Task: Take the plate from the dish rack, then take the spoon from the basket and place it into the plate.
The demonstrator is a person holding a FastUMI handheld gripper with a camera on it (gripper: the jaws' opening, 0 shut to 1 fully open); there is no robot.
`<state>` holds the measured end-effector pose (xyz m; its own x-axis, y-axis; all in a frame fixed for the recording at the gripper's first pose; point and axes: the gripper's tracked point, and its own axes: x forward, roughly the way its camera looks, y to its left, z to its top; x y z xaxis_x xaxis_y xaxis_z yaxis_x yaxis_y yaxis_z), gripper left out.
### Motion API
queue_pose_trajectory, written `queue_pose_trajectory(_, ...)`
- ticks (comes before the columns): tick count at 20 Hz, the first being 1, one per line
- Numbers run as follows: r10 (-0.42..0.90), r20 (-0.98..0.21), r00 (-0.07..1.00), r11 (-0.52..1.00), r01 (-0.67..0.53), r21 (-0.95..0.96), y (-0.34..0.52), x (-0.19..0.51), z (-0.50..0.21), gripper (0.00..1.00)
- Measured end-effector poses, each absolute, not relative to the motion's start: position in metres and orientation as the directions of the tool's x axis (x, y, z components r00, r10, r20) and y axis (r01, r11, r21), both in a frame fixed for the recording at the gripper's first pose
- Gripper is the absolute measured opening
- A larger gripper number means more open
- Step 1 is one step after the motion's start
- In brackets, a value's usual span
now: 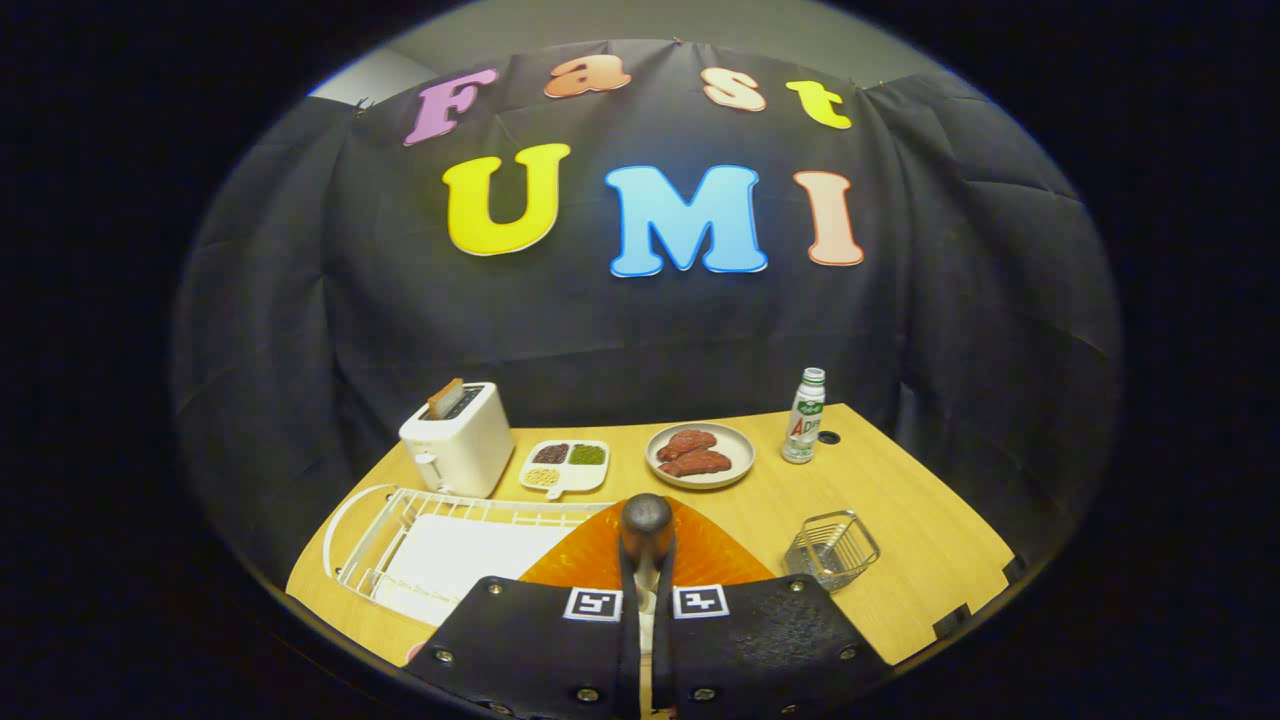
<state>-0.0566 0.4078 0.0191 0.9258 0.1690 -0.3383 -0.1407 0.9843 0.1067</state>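
Orange, the plate (700,555) is seen just ahead of the gripper (647,585), whose fingers are pinched on the spoon (646,530). The basket (832,548) sits at three o'clock, the dish rack (400,535) at nine. Bare wooden table (900,500) is left beyond.

Handheld gripper (647,580), seen from its own camera

Two broad flat finger plates w/ a textured, slightly speckled surface, sitting side by side w/ just a narrow slit between them, i.e. nearly closed. Each plate carries a small square black-and-white marker tag near its inner top corner, one either side of the slit. Round metal screws dot the plates: one near each outer top corner, more along the outer sides & lower edge. Plates widen toward the base, outer edges sloping out, corners rounded.
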Motion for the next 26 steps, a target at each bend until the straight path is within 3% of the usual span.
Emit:
queue_pose_trajectory(7, 0.297, -0.362, 0.884, 0.955, -0.281, 0.095, 0.501, -0.112, 0.006, 0.04)
queue_pose_trajectory(26, 0.336, -0.546, 0.767, 0.922, -0.387, 0.022, 0.585, -0.198, -0.08, 0.05)
